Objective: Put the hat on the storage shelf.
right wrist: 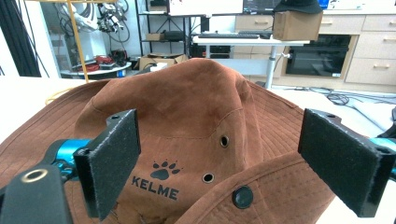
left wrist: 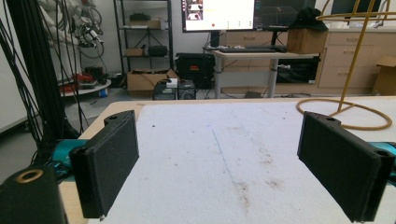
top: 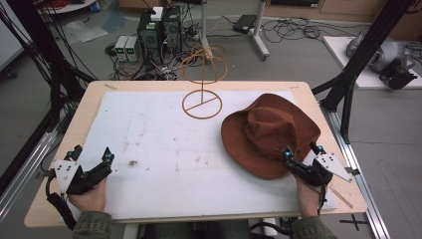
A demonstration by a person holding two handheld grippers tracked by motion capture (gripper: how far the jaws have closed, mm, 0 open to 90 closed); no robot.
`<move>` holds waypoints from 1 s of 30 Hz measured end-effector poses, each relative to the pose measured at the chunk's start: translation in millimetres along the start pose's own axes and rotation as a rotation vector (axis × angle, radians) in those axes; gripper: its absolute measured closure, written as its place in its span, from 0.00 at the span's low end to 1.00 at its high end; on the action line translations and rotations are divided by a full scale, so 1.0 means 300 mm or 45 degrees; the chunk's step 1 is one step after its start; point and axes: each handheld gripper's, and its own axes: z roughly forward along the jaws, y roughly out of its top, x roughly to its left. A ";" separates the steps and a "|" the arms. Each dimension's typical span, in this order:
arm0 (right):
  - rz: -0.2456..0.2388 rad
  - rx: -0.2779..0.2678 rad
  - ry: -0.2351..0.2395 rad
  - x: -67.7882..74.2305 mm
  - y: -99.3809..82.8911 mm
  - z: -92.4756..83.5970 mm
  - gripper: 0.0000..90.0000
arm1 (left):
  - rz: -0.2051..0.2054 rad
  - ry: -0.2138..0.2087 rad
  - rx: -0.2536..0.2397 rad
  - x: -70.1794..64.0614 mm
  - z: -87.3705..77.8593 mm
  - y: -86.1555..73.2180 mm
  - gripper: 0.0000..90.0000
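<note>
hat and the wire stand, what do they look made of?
Brown hat: looks like soft suede or brushed fabric, matte; stitched rings round the brim, metal eyelets, a dark snap and a printed KELME paw logo. It could be faux suede; hard to tell.

Wire stand: thin bent rod, probably metal, in a yellow-gold finish that may be paint or coating; open loops on a ring base.

The brown hat (right wrist: 187, 140) is running off the bottom and left edges of the right gripper view, its near brim cut away. In the high view the right hand-held gripper (top: 302, 151) is covering part of that brim. The wire stand (left wrist: 348, 70) is getting cropped at the left gripper view's top and right edges.
</note>
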 end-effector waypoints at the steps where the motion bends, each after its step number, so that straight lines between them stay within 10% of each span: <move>1: -0.002 0.000 0.000 -0.001 0.000 0.000 0.14 | 0.000 0.000 0.000 0.000 0.000 0.000 0.14; 30: -0.020 -0.004 -0.005 -0.008 0.005 0.004 0.14 | -0.024 0.014 -0.008 0.009 0.001 -0.003 0.14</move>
